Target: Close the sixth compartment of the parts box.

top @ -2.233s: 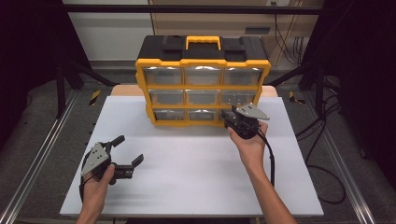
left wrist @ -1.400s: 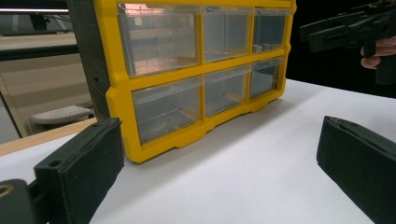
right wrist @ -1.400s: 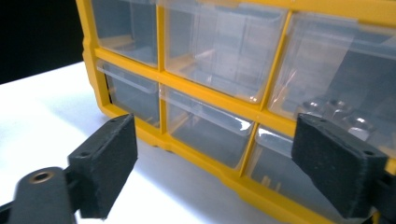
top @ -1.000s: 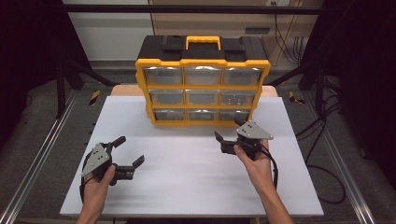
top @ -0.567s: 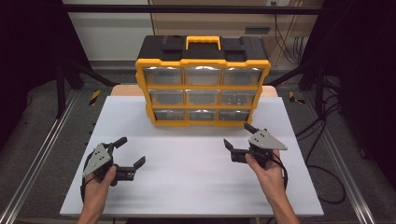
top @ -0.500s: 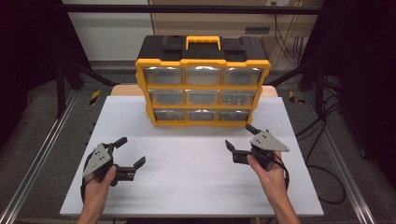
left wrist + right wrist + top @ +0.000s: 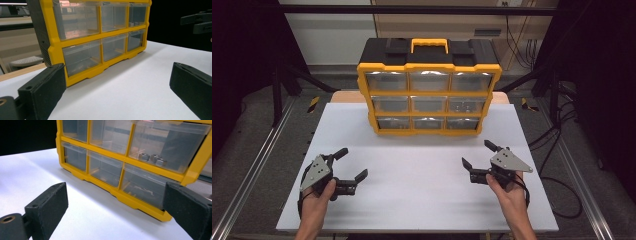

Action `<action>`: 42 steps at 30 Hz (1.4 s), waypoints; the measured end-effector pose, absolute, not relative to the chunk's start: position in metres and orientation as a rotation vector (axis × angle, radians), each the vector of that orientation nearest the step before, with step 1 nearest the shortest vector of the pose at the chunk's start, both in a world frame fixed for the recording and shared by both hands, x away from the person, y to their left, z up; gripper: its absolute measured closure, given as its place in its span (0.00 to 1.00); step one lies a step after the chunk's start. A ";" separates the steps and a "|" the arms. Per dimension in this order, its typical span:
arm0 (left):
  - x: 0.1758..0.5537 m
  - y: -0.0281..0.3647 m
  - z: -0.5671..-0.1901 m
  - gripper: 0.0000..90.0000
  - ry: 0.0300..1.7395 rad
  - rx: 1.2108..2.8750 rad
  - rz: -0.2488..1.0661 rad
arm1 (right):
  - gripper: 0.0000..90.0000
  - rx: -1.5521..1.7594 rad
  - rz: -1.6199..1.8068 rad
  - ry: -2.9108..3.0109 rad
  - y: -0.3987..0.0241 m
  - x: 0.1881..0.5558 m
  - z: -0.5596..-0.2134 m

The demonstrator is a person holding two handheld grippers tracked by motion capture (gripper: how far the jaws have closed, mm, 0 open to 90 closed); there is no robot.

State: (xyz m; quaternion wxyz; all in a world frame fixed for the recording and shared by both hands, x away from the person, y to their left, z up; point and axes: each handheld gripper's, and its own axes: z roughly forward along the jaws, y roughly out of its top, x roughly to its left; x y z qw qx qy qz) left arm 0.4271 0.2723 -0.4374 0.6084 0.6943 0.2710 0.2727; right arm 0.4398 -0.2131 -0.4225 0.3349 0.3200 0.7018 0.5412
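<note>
A yellow and black drawer organizer (image 7: 428, 85) with clear drawers stands at the back middle of the white table top (image 7: 422, 170), all drawers closed. My left gripper (image 7: 351, 163) rests open near the front left, nothing between its jaws. My right gripper (image 7: 477, 154) is open at the front right, also holding nothing. In the left gripper view the open left gripper (image 7: 117, 95) faces the organizer (image 7: 100, 37) from the left. In the right gripper view the open right gripper (image 7: 115, 212) faces the organizer's right column (image 7: 150, 150), where metal nuts (image 7: 152, 158) lie in the middle drawer.
Metal rails (image 7: 252, 170) run along both sides of the table, and cables (image 7: 557, 190) trail on the floor at the right. The other hand's gripper (image 7: 197, 22) appears at the top right of the left gripper view. Bare white surface lies between the grippers.
My right gripper has drawn back from the organizer's lower right drawer to the front right of the table. The left gripper has stayed in place.
</note>
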 end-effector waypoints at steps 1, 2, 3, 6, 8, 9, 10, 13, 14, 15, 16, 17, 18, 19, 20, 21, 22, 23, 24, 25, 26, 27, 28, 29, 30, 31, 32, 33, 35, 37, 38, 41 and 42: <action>0.427 0.272 -0.437 0.01 0.627 1.602 0.628 | 0.07 0.834 1.411 1.828 -0.214 0.439 -0.423; 0.427 0.272 -0.437 0.01 0.627 1.602 0.628 | 0.07 0.833 1.412 1.826 -0.216 0.438 -0.423; 0.427 0.272 -0.437 0.01 0.626 1.609 0.631 | 0.07 0.834 1.413 1.824 -0.217 0.438 -0.423; 0.426 0.273 -0.437 0.01 0.626 1.608 0.632 | 0.07 0.832 1.407 1.827 -0.221 0.436 -0.425; 0.426 0.273 -0.437 0.01 0.626 1.607 0.632 | 0.07 0.833 1.412 1.822 -0.224 0.434 -0.426; 0.426 0.273 -0.437 0.01 0.626 1.607 0.632 | 0.07 0.831 1.413 1.821 -0.225 0.433 -0.427; 0.426 0.273 -0.437 0.01 0.626 1.607 0.632 | 0.07 0.830 1.413 1.820 -0.226 0.432 -0.427; 0.426 0.273 -0.437 0.01 0.628 1.602 0.632 | 0.07 0.821 1.419 1.817 -0.230 0.430 -0.428; 0.426 0.273 -0.437 0.01 0.629 1.602 0.632 | 0.07 0.820 1.423 1.816 -0.231 0.429 -0.429; 0.426 0.274 -0.437 0.01 0.628 1.607 0.632 | 0.07 0.813 1.427 1.814 -0.233 0.428 -0.429; 0.426 0.274 -0.437 0.01 0.628 1.607 0.632 | 0.06 0.811 1.428 1.809 -0.234 0.428 -0.430; 0.426 0.274 -0.437 0.01 0.627 1.607 0.633 | 0.06 0.816 1.431 1.806 -0.236 0.427 -0.430; 0.426 0.273 -0.437 0.01 0.629 1.603 0.632 | 0.06 0.814 1.435 1.803 -0.238 0.426 -0.430; 0.425 0.273 -0.437 0.01 0.628 1.603 0.631 | 0.06 0.818 1.443 1.796 -0.240 0.425 -0.430; 0.426 0.274 -0.437 0.01 0.627 1.608 0.633 | 0.06 0.818 1.445 1.790 -0.242 0.425 -0.431; 0.426 0.274 -0.437 0.01 0.629 1.603 0.631 | 0.05 0.818 1.445 1.787 -0.244 0.424 -0.431; 0.426 0.274 -0.437 0.01 0.627 1.603 0.633 | 0.05 0.822 1.449 1.786 -0.246 0.423 -0.431; 0.426 0.274 -0.436 0.01 0.628 1.607 0.633 | 0.05 0.827 1.451 1.780 -0.249 0.422 -0.431; 0.425 0.275 -0.436 0.01 0.628 1.605 0.633 | 0.05 0.832 1.454 1.775 -0.251 0.422 -0.432; 0.425 0.275 -0.436 0.01 0.631 1.600 0.632 | 0.05 0.836 1.460 1.770 -0.253 0.421 -0.432; 0.425 0.275 -0.436 0.01 0.632 1.599 0.633 | 0.05 0.840 1.463 1.766 -0.254 0.421 -0.432; 0.425 0.275 -0.436 0.01 0.633 1.598 0.634 | 0.05 0.844 1.464 1.763 -0.256 0.420 -0.433; 0.425 0.275 -0.436 0.01 0.633 1.599 0.636 | 0.05 0.848 1.463 1.759 -0.258 0.420 -0.433; 0.425 0.276 -0.436 0.01 0.633 1.598 0.637 | 0.05 0.850 1.466 1.755 -0.260 0.419 -0.433; 0.425 0.276 -0.436 0.01 0.633 1.598 0.637 | 0.05 0.850 1.470 1.750 -0.262 0.419 -0.433; 0.425 0.276 -0.436 0.01 0.634 1.596 0.636 | 0.05 0.853 1.475 1.746 -0.264 0.419 -0.434; 0.425 0.276 -0.436 0.01 0.633 1.596 0.636 | 0.05 0.854 1.477 1.739 -0.266 0.419 -0.434; 0.425 0.276 -0.436 0.01 0.633 1.596 0.636 | 0.05 0.857 1.482 1.735 -0.268 0.418 -0.434; 0.425 0.276 -0.436 0.01 0.633 1.594 0.635 | 0.05 0.864 1.491 1.729 -0.271 0.418 -0.435; 0.425 0.277 -0.436 0.01 0.631 1.595 0.637 | 0.05 0.868 1.495 1.726 -0.273 0.418 -0.437; 0.425 0.277 -0.436 0.01 0.632 1.597 0.637 | 0.05 0.872 1.496 1.727 -0.274 0.418 -0.438; 0.425 0.278 -0.435 0.01 0.631 1.593 0.638 | 0.05 0.868 1.494 1.730 -0.277 0.418 -0.440; 0.425 0.278 -0.435 0.01 0.631 1.592 0.638 | 0.05 0.873 1.496 1.731 -0.278 0.417 -0.441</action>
